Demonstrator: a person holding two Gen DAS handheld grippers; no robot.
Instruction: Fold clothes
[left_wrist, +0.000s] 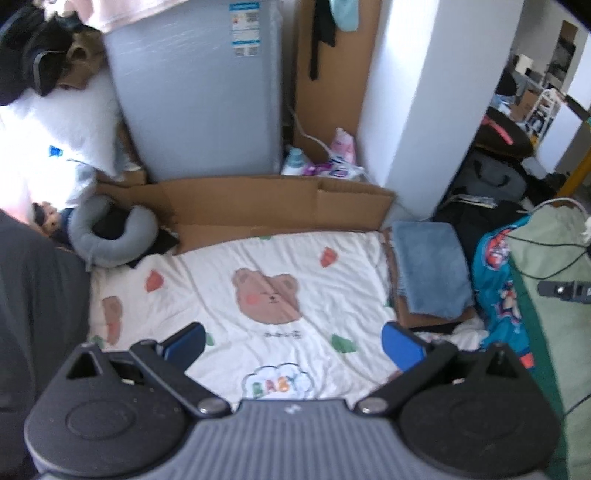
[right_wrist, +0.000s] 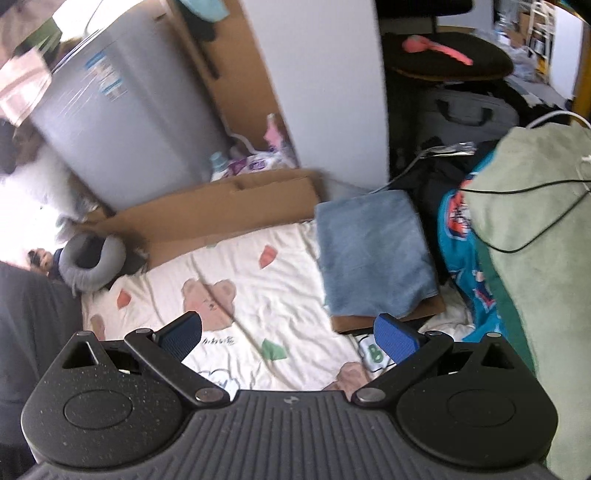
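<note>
Right, both sets of tongs are released: the left gripper (left_wrist: 293, 345) hangs spread wide over the bear sheet (left_wrist: 229, 266) with nothing between its pads, and the right gripper (right_wrist: 288, 338) is just as wide and just as empty, aimed a touch further right.

Where's the clothing? A blue folded cloth (right_wrist: 373, 254) lies on a cardboard slab (right_wrist: 369, 321) at the sheet's right edge, and a teal printed garment (right_wrist: 458, 236) is bunched just beyond it, up against a pale green cloth (right_wrist: 535, 229). My guess is the teal one is next to fold, but that is only a guess.

The risks from here: the sheet is wrinkled and loose, so a low pinch could take sheet along with garment. A black cable (right_wrist: 517, 243) trails across the green cloth, near the teal piece; a reach in there could snag it. The blue stack sits close to the slab's corner and a passing knock could push it askew.

Further off, a grey neck pillow (left_wrist: 110, 236) crowds the sheet's far left corner, flattened cardboard (left_wrist: 280, 206) lines the far edge, and a grey appliance (left_wrist: 199, 96) stands behind.
</note>
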